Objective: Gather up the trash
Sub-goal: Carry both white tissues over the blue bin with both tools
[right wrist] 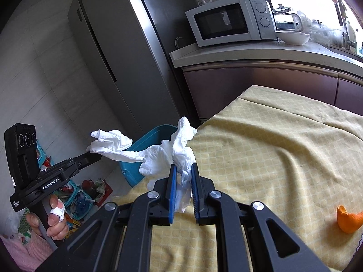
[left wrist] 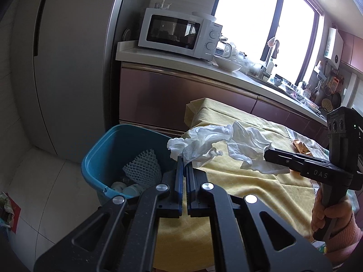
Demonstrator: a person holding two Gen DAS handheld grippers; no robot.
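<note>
Crumpled paper tissue [right wrist: 172, 151], glossy plastic bin [left wrist: 106, 149], woven tablecloth [right wrist: 272, 147].

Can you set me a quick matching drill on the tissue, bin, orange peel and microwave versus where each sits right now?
Things:
1. tissue
2. bin
3. orange peel
4. microwave

Places:
A. on the counter
B. on the yellow cloth, untouched
C. held between both grippers
D. on the floor beside the table

Pairs: 1-C, 2-D, 3-B, 4-A
</note>
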